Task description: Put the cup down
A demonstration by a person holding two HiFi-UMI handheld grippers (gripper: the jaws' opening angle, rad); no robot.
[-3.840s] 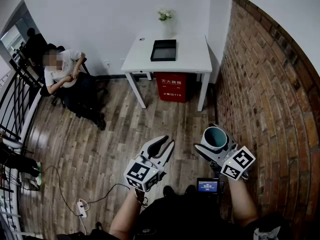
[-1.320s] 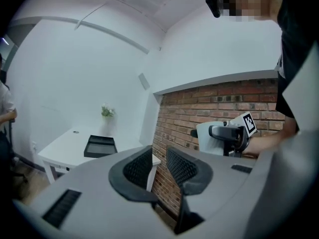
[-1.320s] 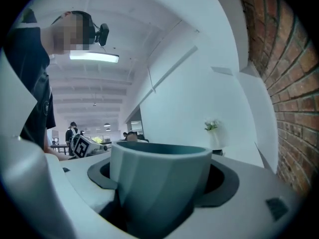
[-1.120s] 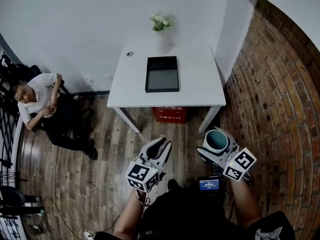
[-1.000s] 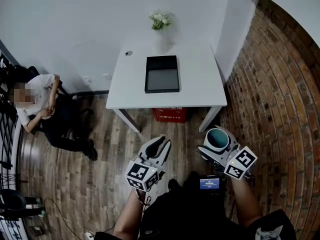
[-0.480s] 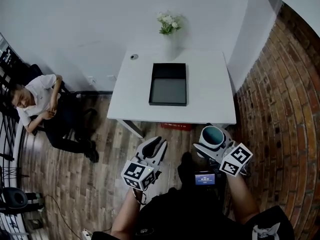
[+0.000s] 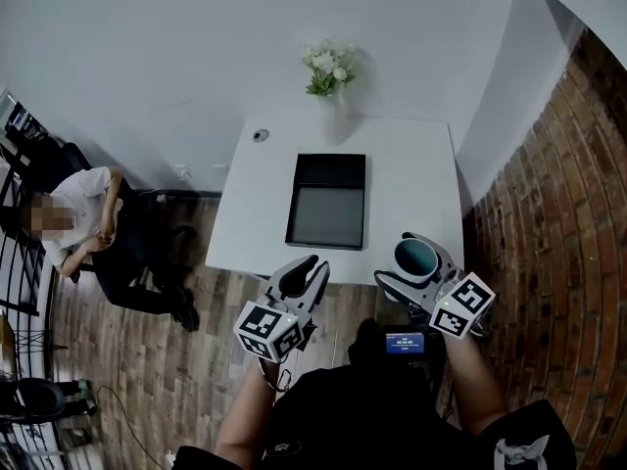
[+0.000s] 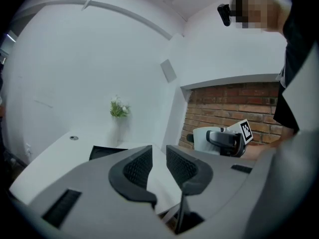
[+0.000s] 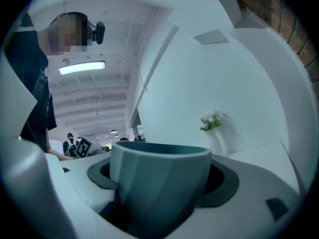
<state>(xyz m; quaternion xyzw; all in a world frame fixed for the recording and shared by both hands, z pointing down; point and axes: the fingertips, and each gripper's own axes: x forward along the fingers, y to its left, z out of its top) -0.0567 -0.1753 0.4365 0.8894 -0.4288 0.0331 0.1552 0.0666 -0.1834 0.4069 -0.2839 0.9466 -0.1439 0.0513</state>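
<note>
A teal cup (image 7: 415, 258) sits upright between the jaws of my right gripper (image 7: 417, 262), which is shut on it. In the head view the cup hangs over the near right edge of the white table (image 7: 411, 179). The right gripper view is filled by the cup (image 9: 159, 183), with the jaws pressed on both its sides. My left gripper (image 7: 312, 270) hovers at the table's near edge, left of the cup. Its jaws stand a narrow gap apart with nothing between them (image 8: 158, 164). From the left gripper view the cup (image 8: 202, 139) shows at the right.
A black tray (image 7: 328, 202) lies on the middle of the table, and a white vase of flowers (image 7: 328, 67) stands at its far edge. A brick wall (image 7: 568, 223) runs along the right. A person (image 7: 88, 228) sits at the left.
The view has come closer to the table. Both grippers now hang over its near edge instead of over the wooden floor. The cup stays held in the right gripper.
</note>
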